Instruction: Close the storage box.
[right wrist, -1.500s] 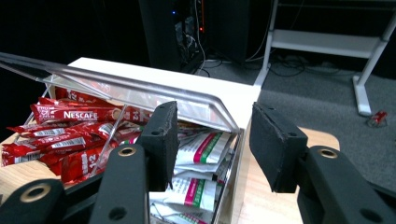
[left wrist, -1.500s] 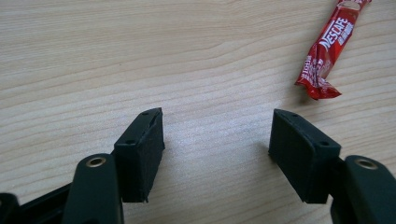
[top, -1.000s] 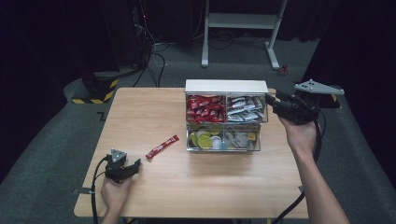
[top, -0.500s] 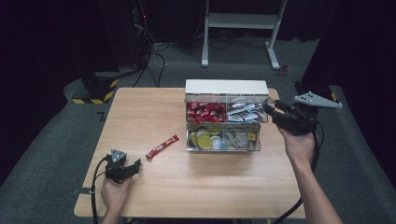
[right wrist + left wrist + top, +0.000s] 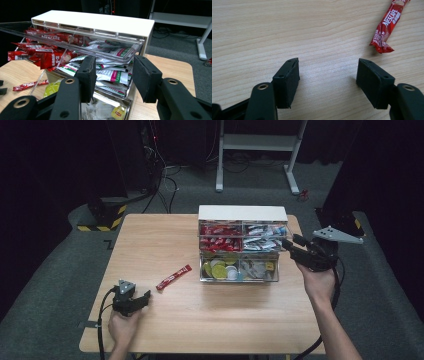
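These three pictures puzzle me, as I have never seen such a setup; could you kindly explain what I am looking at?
A person sits at a wooden table holding a two-jaw gripper in each hand. The high view looks down from above; the other two come from cameras riding on the grippers, looking along their black jaws. The left gripper rests low near the table's front edge, jaws open with nothing between them, and a red Nescafe stick lies a little ahead of it. The right gripper is at the right end of a clear drawer organizer with a white top, jaws open, facing the drawer of white sachets. Other drawers hold red sticks and round yellow and green packs. Nothing is held.
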`<state>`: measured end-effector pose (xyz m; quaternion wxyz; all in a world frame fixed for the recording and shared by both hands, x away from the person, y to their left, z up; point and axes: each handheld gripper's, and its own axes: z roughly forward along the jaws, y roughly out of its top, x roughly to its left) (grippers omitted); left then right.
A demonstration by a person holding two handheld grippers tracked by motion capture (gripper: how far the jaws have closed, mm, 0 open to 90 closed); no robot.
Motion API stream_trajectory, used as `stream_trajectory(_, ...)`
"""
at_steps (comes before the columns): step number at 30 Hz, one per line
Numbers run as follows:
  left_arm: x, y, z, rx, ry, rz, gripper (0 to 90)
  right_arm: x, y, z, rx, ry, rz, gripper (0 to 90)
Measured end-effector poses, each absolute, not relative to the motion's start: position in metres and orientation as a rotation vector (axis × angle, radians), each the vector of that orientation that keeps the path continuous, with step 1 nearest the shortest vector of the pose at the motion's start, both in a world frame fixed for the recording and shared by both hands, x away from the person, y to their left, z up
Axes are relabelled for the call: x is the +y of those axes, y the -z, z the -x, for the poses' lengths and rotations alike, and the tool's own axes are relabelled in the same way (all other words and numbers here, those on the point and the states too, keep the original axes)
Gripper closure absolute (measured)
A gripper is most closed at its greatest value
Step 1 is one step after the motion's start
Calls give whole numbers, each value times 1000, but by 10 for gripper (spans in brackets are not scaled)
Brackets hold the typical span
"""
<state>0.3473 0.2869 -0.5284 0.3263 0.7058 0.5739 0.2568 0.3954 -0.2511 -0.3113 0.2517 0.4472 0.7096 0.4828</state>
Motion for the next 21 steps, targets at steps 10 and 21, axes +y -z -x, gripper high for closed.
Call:
stream_trajectory(10, 287, 528, -347, 1504, -670, -1849, 353, -250, 321, -394, 1946, -1318, -1228, 556)
stream_trajectory(21, 290, 528, -347, 1510, -655, -1828, 357, -246, 330, -394, 1971, -1307, -1226, 548)
